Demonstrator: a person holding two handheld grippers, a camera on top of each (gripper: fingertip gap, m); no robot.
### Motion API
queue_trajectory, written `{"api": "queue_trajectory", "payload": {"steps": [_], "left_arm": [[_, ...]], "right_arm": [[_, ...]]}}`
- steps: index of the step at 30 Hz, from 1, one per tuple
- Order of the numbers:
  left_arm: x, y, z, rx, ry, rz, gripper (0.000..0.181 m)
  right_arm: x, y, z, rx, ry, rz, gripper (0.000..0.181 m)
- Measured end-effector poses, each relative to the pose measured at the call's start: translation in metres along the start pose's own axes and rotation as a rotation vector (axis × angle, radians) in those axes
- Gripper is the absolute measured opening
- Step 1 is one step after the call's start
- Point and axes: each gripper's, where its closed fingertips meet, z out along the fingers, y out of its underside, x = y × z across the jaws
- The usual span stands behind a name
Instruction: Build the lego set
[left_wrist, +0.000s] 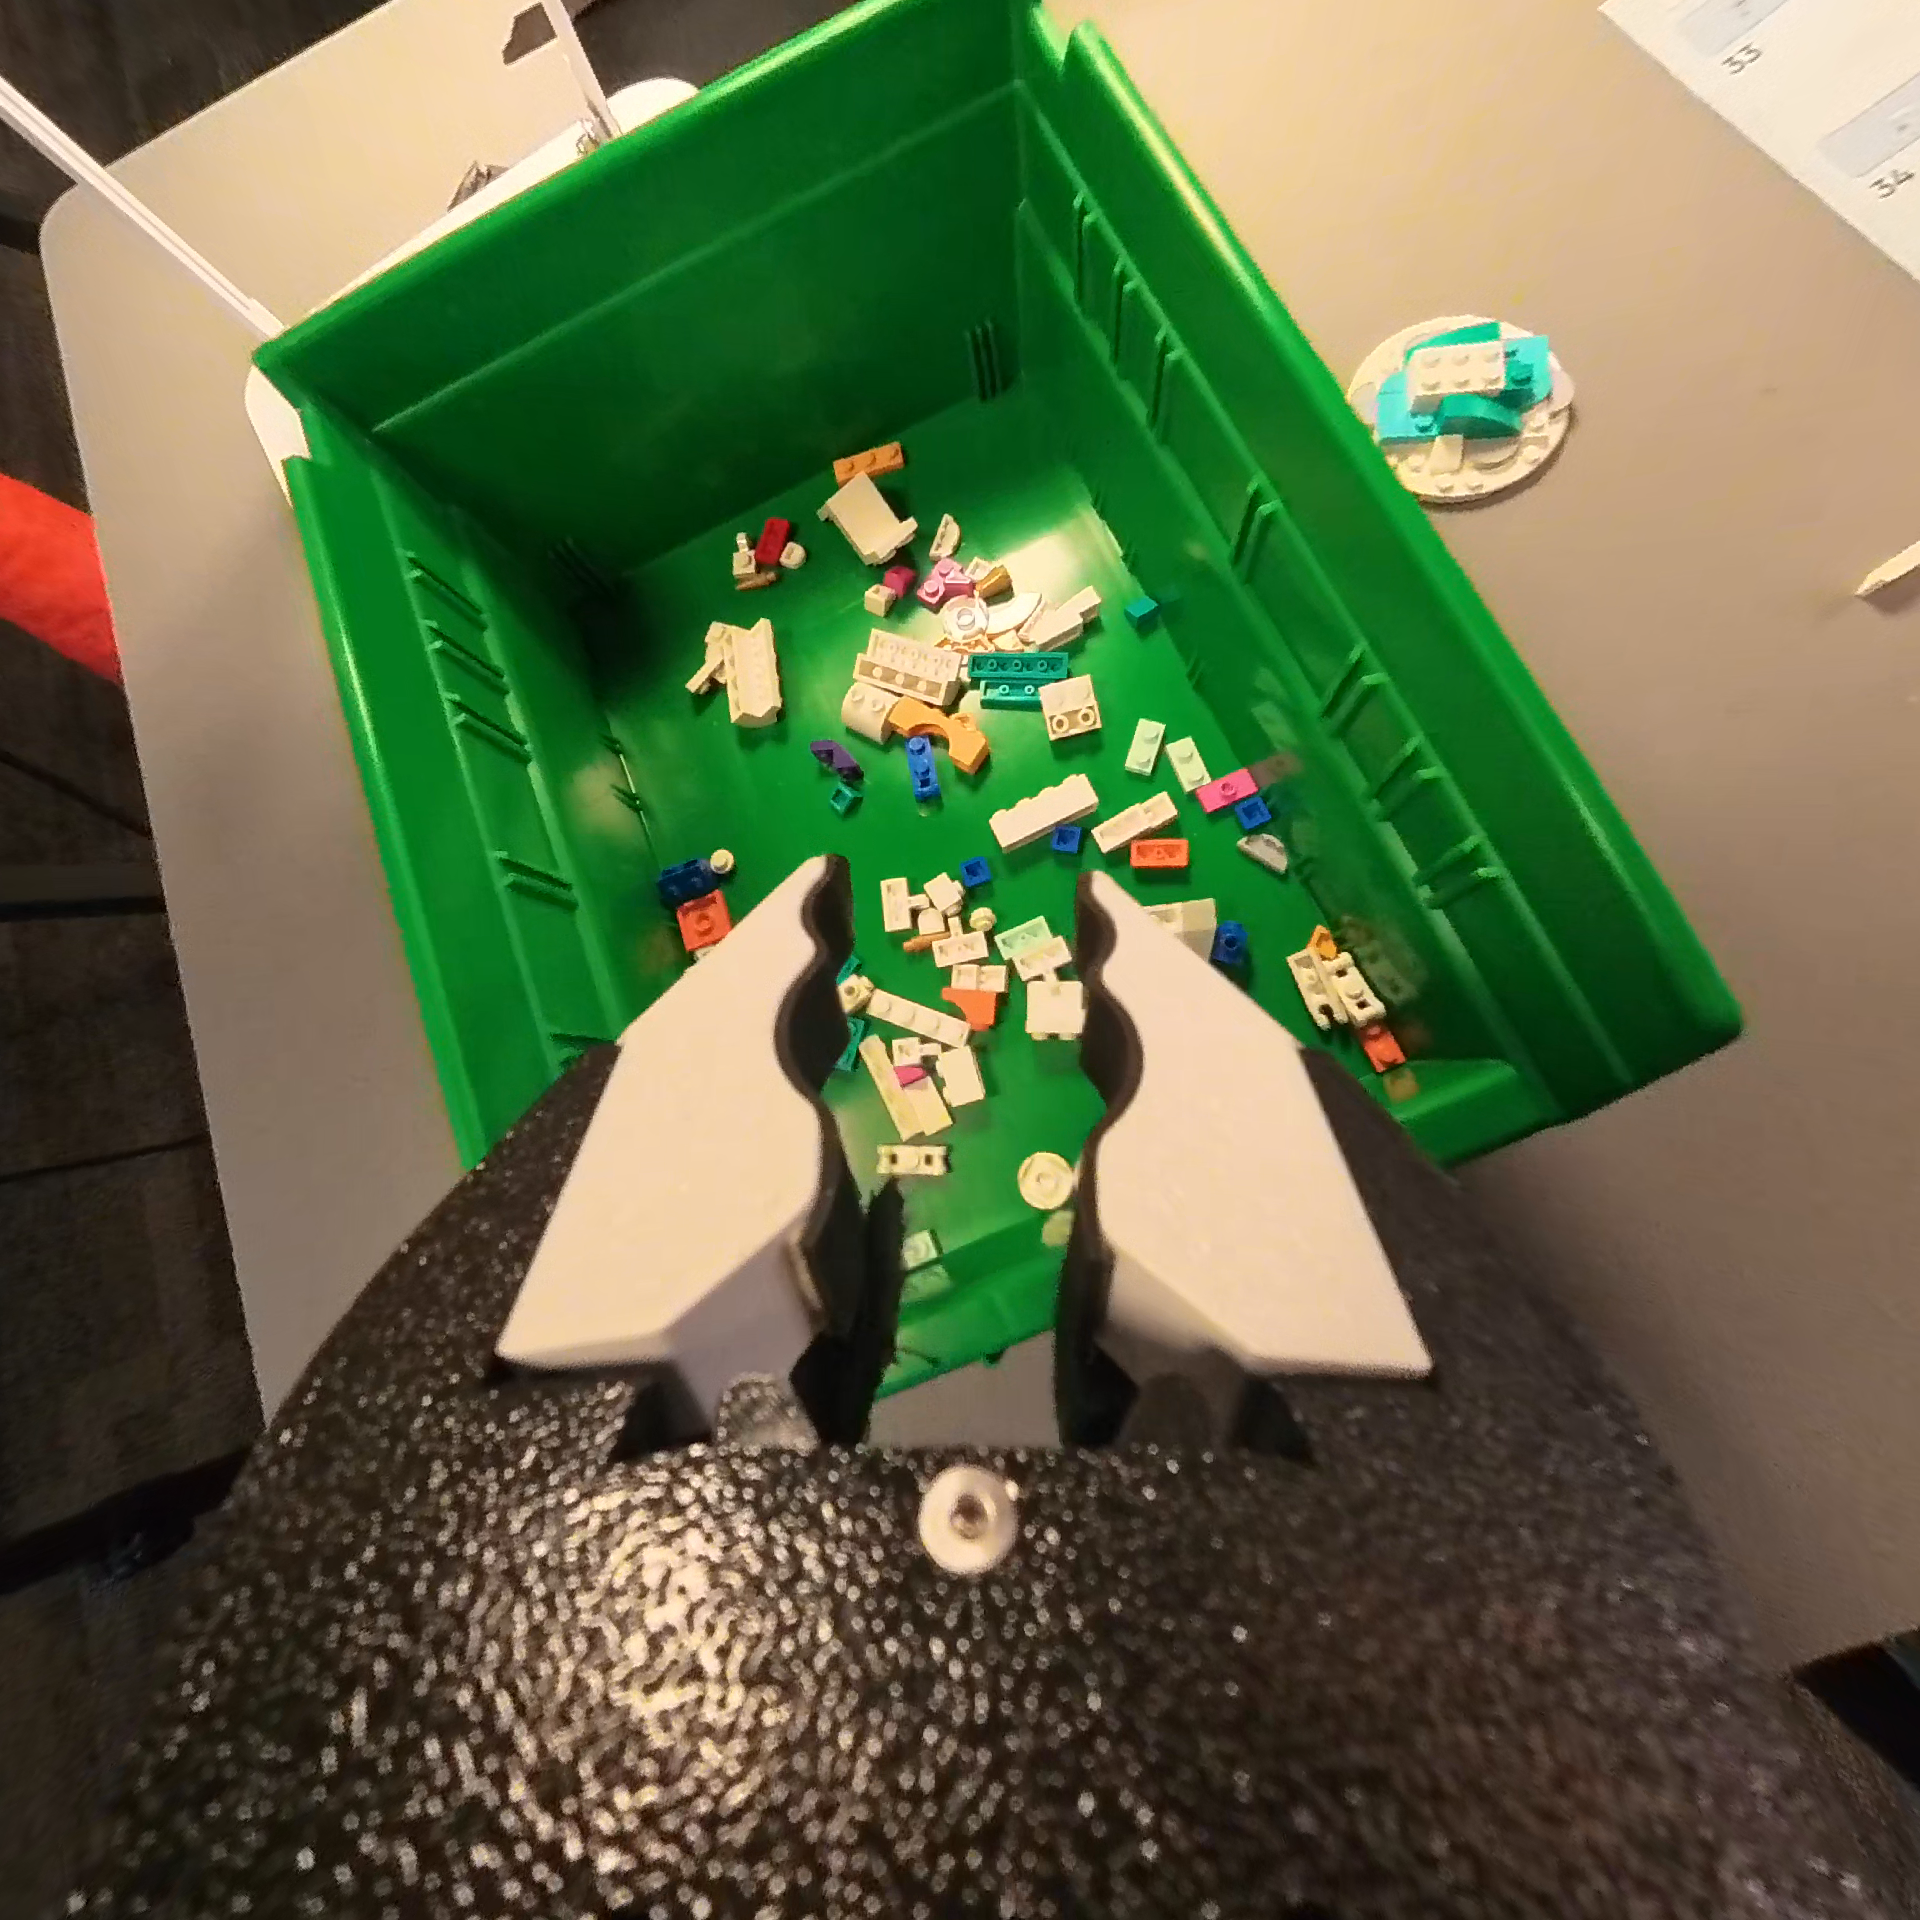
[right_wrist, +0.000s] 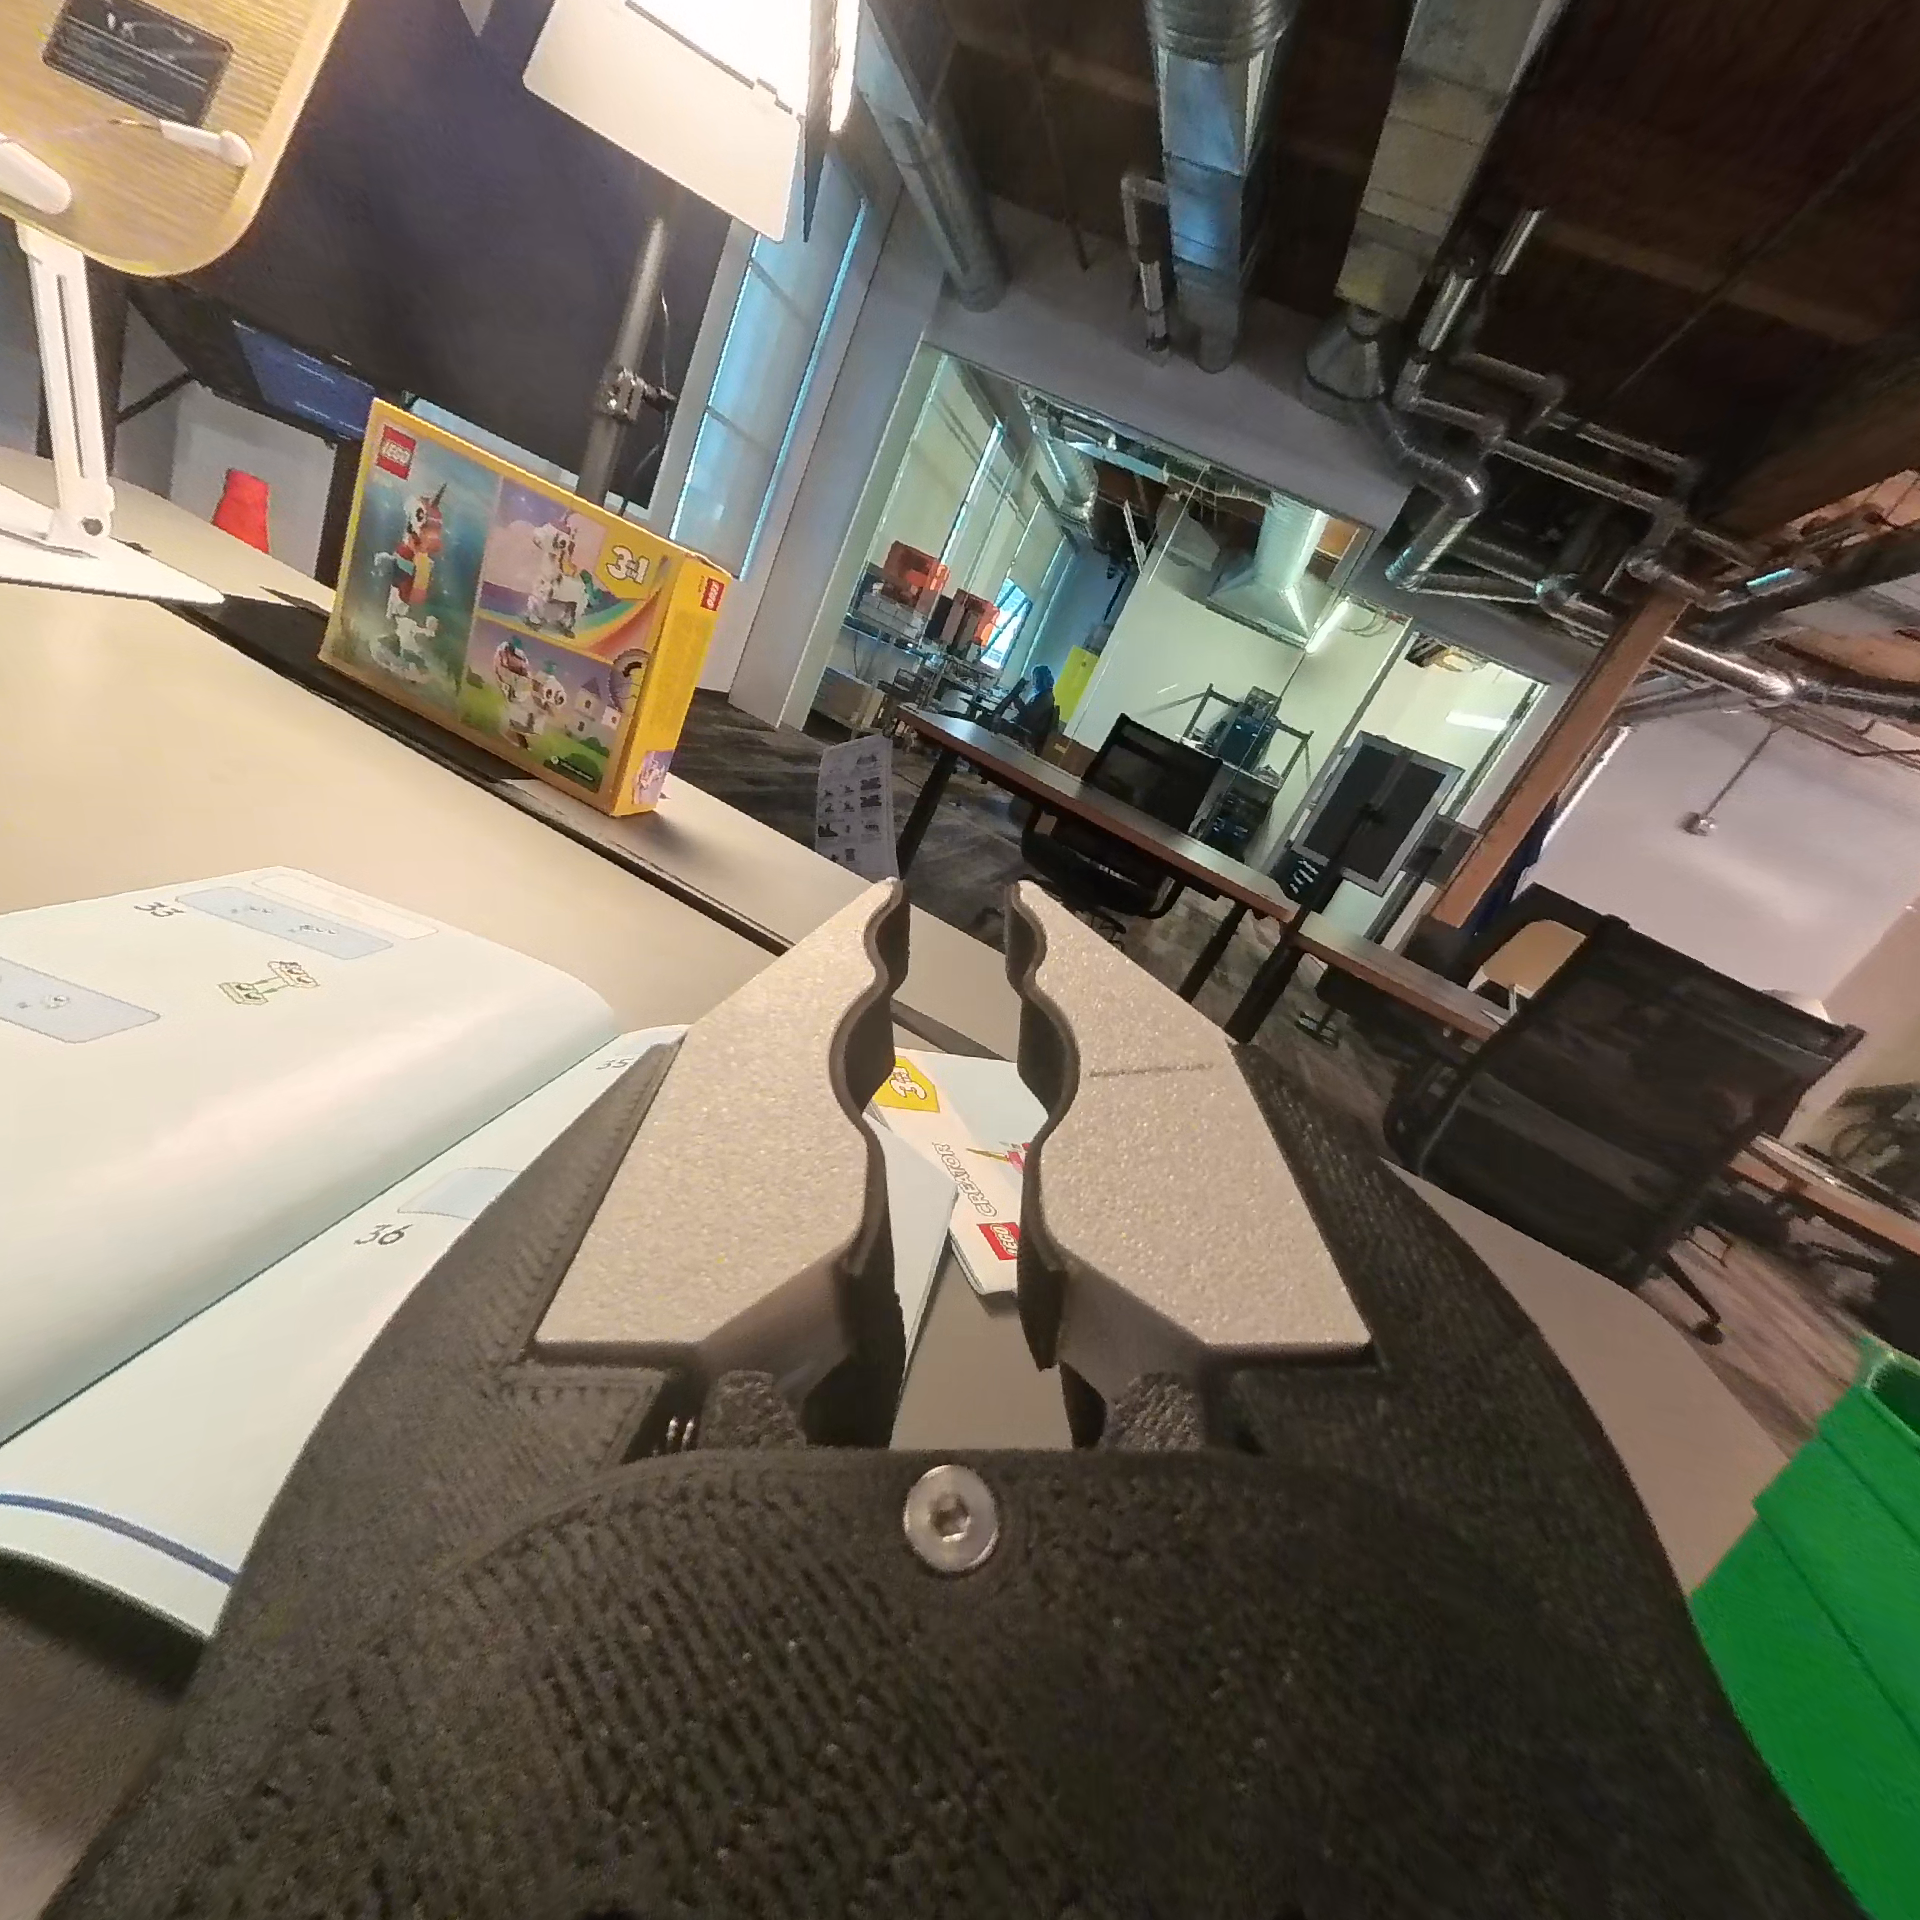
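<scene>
A green plastic bin (left_wrist: 727, 260) sits on the grey table and holds several loose lego pieces (left_wrist: 935, 686) in white, tan, teal, orange, blue and pink. My left gripper (left_wrist: 961, 883) hovers above the bin's near end, open and empty. A part-built model (left_wrist: 1460, 410), a white round plate with teal and white bricks, stands on the table right of the bin. My right gripper (right_wrist: 956, 899) is open and empty, held low over the table and pointing out across the room. An open instruction booklet (right_wrist: 260, 1091) lies to its left.
A small white piece (left_wrist: 1886, 571) lies on the table at the right. A yellow lego box (right_wrist: 520, 613) stands at the table's far edge. A second booklet (right_wrist: 977, 1174) lies under the right fingers. The bin's corner (right_wrist: 1829, 1579) shows at the right. Desks and chairs stand beyond. The gap from one gripper's tips to the other's is roughly 55 centimeters. Measured from the fingertips, the part-built model (left_wrist: 1460, 410) is 20 centimeters or so from the left gripper and 35 centimeters from the right.
</scene>
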Motion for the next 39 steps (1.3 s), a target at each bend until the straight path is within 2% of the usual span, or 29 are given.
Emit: {"api": "queue_trajectory", "payload": {"steps": [13, 19, 25, 27, 31, 35, 36, 37, 39], "left_arm": [[0.014, 0.008, 0.001, 0.038, 0.033, -0.064, 0.040], [0.067, -0.019, 0.015, 0.235, 0.193, -0.125, 0.037], [0.074, -0.030, 0.030, 0.266, 0.034, -0.033, 0.017], [0.080, -0.031, 0.034, 0.244, 0.037, -0.026, 0.010], [0.100, -0.038, 0.037, 0.230, 0.069, 0.026, 0.009], [0.116, -0.047, 0.040, 0.202, 0.083, 0.116, 0.015], [0.117, -0.048, 0.040, 0.193, 0.093, 0.128, 0.024], [0.114, -0.049, 0.038, 0.186, 0.098, 0.125, 0.033], [0.094, -0.055, 0.030, 0.208, 0.067, 0.081, 0.033]], "right_arm": [[0.001, 0.000, 0.000, 0.005, 0.001, 0.012, 0.016], [0.001, -0.001, 0.000, 0.011, -0.002, 0.021, 0.016], [0.003, -0.002, -0.001, 0.023, -0.003, 0.046, 0.016], [0.003, -0.003, -0.001, 0.027, -0.006, 0.053, 0.016], [0.003, -0.003, -0.001, 0.031, -0.008, 0.058, 0.016], [0.003, -0.004, -0.001, 0.032, -0.006, 0.061, 0.016], [0.004, -0.004, -0.001, 0.032, -0.005, 0.062, 0.016], [0.004, -0.004, -0.002, 0.033, -0.005, 0.064, 0.016], [0.004, -0.004, -0.002, 0.033, -0.005, 0.066, 0.016]]}}
